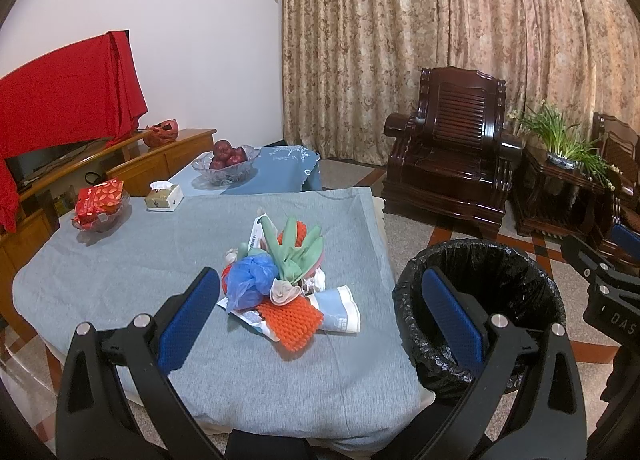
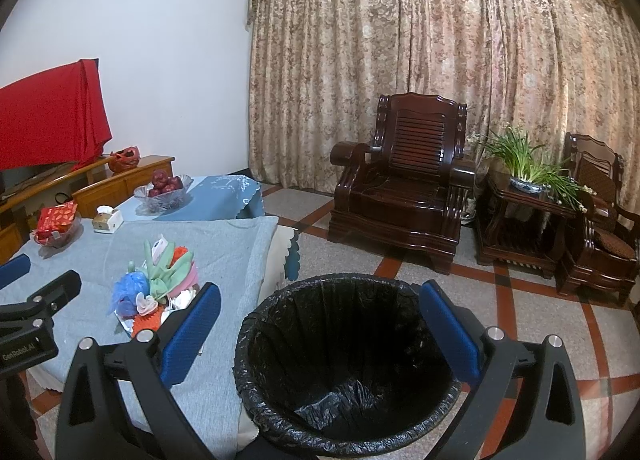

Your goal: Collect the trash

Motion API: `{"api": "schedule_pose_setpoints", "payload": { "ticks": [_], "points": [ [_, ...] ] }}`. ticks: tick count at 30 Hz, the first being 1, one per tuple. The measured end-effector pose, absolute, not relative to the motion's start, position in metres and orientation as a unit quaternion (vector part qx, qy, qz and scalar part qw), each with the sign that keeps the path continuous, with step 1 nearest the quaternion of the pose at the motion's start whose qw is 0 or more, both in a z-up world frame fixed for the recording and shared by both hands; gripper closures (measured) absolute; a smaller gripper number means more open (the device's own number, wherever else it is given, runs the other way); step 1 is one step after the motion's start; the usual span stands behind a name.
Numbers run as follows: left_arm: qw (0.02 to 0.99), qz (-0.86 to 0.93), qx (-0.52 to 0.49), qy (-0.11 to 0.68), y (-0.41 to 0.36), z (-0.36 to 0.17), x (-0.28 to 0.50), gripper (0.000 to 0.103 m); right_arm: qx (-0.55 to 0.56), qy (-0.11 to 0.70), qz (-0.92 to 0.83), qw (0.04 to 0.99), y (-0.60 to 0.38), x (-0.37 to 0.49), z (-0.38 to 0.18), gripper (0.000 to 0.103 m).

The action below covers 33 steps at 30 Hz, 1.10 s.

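1. The trash pile (image 1: 280, 280) lies in a loose heap near the middle of the worktop (image 1: 120, 260), on its grey cloth: a blue plastic bag (image 1: 250, 278), orange foam netting (image 1: 294, 318), green glove-like pieces, and paper wrappers underneath
2. The bin (image 2: 340, 364), lined with a black bag, stands on the floor just beside the worktop's near right corner; its inside looks empty apart from the liner folds
3. Judging by that, nothing has been collected yet: the whole heap is left to move, and no piece is held
4. The left gripper (image 1: 320, 320) hovers above the near edge of the worktop, aimed at the pile, jaws spread wide with nothing between them
5. The right gripper (image 2: 320, 336) hangs over the bin's mouth, jaws also wide apart and empty; it sits just to the right of the left one
6. Farther off on the worktop stand a tissue box (image 1: 164, 196), a red packet in a glass dish (image 1: 100, 205) and a bowl of red fruit (image 1: 226, 163), none of which looks like trash
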<state>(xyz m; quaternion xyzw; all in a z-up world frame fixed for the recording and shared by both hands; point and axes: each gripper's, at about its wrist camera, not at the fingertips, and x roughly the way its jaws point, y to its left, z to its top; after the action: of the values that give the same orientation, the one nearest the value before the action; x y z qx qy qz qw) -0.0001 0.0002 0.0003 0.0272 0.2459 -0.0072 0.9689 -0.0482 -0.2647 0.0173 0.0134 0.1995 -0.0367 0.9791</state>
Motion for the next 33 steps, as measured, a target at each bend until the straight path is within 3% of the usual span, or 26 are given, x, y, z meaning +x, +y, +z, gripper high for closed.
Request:
{"api": "schedule_pose_setpoints", "payload": {
  "ticks": [33],
  "points": [
    [0.969,-0.008,0.027,0.244,0.0001,0.0002,-0.0005,0.005,0.014,0.2,-0.037,0.979,-0.2658,-0.0484,0.019,0.006]
  ]
}}
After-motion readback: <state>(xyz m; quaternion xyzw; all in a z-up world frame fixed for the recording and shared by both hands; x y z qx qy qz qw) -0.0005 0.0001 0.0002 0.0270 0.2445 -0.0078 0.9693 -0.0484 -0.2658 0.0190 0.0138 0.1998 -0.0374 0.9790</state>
